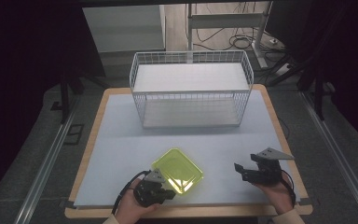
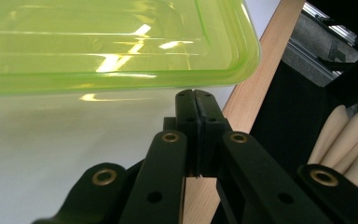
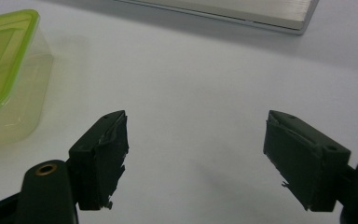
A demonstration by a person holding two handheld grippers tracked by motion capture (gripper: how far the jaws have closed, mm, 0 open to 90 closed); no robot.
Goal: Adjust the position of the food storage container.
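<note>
Yellow-green see-through plastic was the first thing that caught my eye: a shallow container [image 1: 177, 170] sat on the counter [image 1: 121, 154] near its front edge, a bit left of the middle. Starting on the left, the left gripper [image 1: 168, 192] was down at the container's near corner, held in a hand [image 1: 133, 205] coming up from the bottom of the high view. From the left gripper view its jaws were pressed flat together with nothing caught between them, tips right at the container's [image 2: 112, 42] rim, though I couldn't tell if they actually touched it. The container looked level and upright, resting on the pale surface.

Moving right, the right gripper [image 1: 243, 171] hung over bare counter, well apart from the container, in the other hand [image 1: 277, 193]. Its jaws were spread wide and had nothing in them; in the right gripper view [image 3: 196, 158] the container [image 3: 9, 70] sat off to the left side.

Further back, roughly centred, a white wire basket [image 1: 191, 88] with two shelves stood on the counter, well away from both grippers.
</note>
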